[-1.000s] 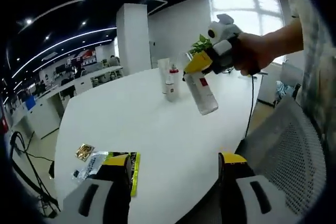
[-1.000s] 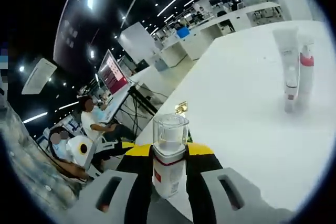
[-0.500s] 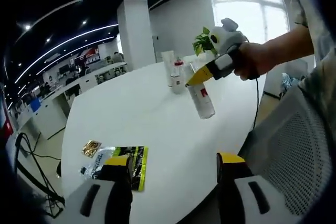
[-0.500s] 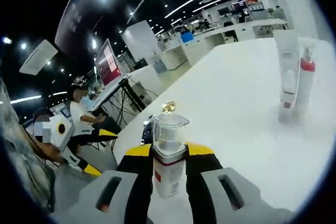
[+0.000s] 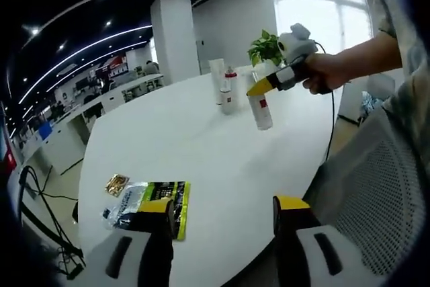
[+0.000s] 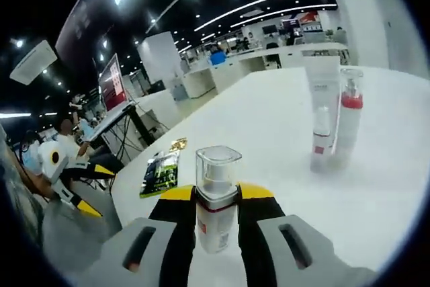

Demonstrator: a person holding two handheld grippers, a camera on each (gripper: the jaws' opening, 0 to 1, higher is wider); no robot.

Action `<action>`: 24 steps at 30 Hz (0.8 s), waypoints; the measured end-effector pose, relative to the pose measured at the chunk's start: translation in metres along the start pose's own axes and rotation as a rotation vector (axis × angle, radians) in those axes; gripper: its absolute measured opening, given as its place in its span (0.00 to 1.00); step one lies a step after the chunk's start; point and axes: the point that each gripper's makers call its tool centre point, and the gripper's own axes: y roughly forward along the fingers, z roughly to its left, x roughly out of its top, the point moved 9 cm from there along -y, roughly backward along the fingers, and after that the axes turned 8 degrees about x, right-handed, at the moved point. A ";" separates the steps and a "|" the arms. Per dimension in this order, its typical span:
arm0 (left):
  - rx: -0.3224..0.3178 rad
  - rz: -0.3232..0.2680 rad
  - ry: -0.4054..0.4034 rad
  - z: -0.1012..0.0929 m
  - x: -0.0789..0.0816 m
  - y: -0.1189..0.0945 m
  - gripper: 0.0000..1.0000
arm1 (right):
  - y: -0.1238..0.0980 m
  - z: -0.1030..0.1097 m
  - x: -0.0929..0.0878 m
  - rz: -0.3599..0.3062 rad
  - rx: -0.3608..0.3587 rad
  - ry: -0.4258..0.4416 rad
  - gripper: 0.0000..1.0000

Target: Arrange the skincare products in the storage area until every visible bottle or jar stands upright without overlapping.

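1. Fingers of the right gripper (image 6: 216,216) are clenched on a white pump bottle (image 6: 216,206) with a clear cap and a red band; the yellow-tipped fingers (image 6: 176,196) press on both of its sides.
2. From the left gripper view, that bottle (image 5: 259,109) stands nearly upright, its base at or just above the white tabletop (image 5: 195,146); I cannot tell whether it touches. The right gripper (image 5: 269,84) grips it near the top, with a person's hand (image 5: 321,72) behind.
3. Left gripper (image 5: 222,216) is released, its fingers (image 5: 156,214) spread wide with nothing between them, low over the near edge of the tabletop.
4. Two more products stand upright just beyond the held bottle: a white tube (image 5: 216,80) and a slim bottle with a red collar (image 5: 230,91), side by side and very close together.
5. From the right gripper view, the tube (image 6: 324,113) and the red-collared bottle (image 6: 348,117) stand to the right of the held bottle and well apart from it.
6. Near the left gripper lie a green-and-yellow packet (image 5: 176,199), a clear crinkled wrapper (image 5: 124,203) touching it, and a small gold packet (image 5: 117,183) just beside.
7. A potted plant (image 5: 265,46) stands beyond the products.
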 end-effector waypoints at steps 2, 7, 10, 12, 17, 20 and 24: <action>-0.004 0.002 0.006 -0.001 0.000 0.000 0.60 | 0.000 0.001 0.008 -0.043 0.001 -0.041 0.21; -0.019 0.013 0.026 -0.002 -0.001 -0.001 0.60 | -0.005 -0.011 0.010 -0.017 -0.037 -0.047 0.21; -0.026 0.006 0.037 -0.004 0.000 -0.002 0.60 | -0.006 -0.018 0.009 0.001 -0.051 -0.049 0.21; -0.020 -0.001 0.043 -0.004 0.000 -0.002 0.60 | -0.005 -0.022 0.008 0.016 -0.058 -0.048 0.21; 0.014 0.006 0.037 0.001 -0.001 -0.002 0.60 | 0.003 -0.027 0.009 0.059 -0.070 -0.098 0.21; 0.016 -0.001 0.049 0.000 -0.001 -0.003 0.60 | 0.008 -0.027 0.012 0.047 -0.084 -0.123 0.21; 0.021 0.008 0.049 0.001 -0.001 -0.003 0.59 | 0.011 -0.031 0.016 0.062 -0.075 -0.162 0.21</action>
